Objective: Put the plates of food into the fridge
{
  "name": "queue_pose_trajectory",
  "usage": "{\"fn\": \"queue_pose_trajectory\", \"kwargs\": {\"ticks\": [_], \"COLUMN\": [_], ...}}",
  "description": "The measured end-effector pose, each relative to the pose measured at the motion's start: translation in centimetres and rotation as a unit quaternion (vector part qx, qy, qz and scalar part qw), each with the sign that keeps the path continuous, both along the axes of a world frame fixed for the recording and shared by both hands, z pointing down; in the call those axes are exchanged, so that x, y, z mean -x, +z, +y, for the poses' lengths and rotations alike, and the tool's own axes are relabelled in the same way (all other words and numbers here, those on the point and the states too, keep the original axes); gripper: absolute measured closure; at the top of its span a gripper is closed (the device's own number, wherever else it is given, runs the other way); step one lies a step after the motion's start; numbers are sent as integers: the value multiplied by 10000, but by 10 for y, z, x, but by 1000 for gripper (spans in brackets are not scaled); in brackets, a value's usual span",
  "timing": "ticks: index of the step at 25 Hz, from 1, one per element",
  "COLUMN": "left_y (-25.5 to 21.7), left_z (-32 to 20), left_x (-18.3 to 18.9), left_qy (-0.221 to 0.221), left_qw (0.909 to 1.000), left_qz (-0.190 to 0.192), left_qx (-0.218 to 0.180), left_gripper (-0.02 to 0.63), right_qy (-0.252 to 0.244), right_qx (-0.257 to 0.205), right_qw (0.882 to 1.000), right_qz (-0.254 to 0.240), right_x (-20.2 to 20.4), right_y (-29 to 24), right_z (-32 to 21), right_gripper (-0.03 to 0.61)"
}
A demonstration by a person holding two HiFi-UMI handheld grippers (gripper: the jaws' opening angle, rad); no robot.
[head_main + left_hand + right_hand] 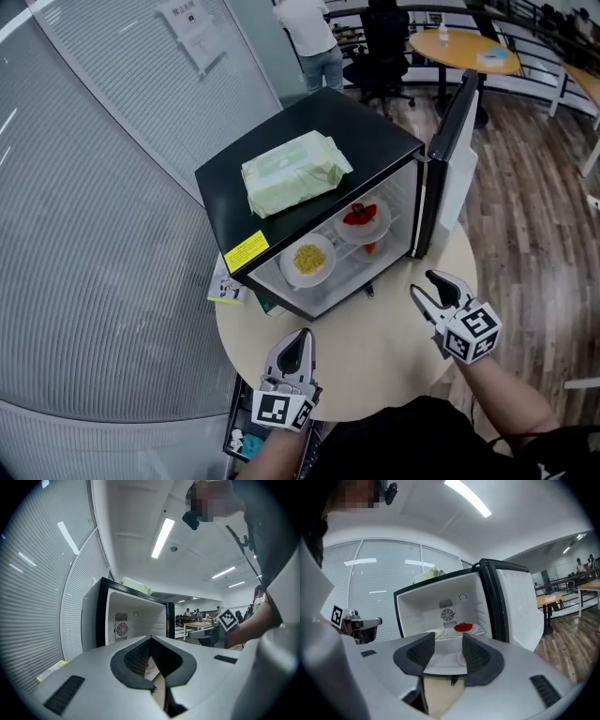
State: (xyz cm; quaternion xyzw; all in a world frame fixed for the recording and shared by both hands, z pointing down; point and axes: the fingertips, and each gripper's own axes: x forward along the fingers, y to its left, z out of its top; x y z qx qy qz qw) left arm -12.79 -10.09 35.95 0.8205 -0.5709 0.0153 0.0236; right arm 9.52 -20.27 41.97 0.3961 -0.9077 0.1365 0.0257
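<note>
A black mini fridge (309, 150) stands on the round table (384, 347) with its door (450, 159) swung open to the right. On its wire shelf sit a white plate of yellow food (309, 260) and a white plate of red strawberries (364, 217); something small and red (369, 248) shows below the shelf. The strawberry plate (464, 628) also shows deep in the fridge in the right gripper view. My left gripper (298, 352) hovers over the table's near edge, fingers together and empty. In front of the door my right gripper (436, 291) stands open, holding nothing.
A pale green soft pack (295, 171) lies on the fridge top. A small printed card (226, 289) sticks out at the fridge's left foot. Behind are a person (314, 37), an office chair (384, 47) and a wooden round table (464, 47). Blinds cover the left wall.
</note>
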Motion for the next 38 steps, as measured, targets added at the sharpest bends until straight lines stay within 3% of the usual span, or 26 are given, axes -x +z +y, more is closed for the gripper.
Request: {"fn": "queue_pose_trajectory", "kwargs": {"ticks": [4, 10, 22, 31, 38], "left_y": [-12, -10, -28, -50, -55], "left_z": [13, 31, 52, 97, 143], "left_x": [7, 14, 20, 50, 54], "left_qy": [-118, -201, -185, -218, -32], "left_qw": [9998, 9997, 9987, 9974, 9974], "left_qz": [-33, -66, -196, -295, -320], "left_qx": [-131, -139, -423, -618, -651], "left_gripper": [609, 609, 609, 609, 609], "right_qy": [45, 6, 159, 256, 405], "right_qx": [-152, -659, -952, -1094, -1156], "right_qw": [9999, 9976, 9952, 9937, 9925], "right_qz": [-9, 193, 136, 38, 38], "right_x": [-21, -38, -38, -13, -7], "right_y": [-10, -30, -56, -76, -85], "right_z": [25, 45, 55, 89, 132], "right_gripper": [473, 568, 572, 572, 572]}}
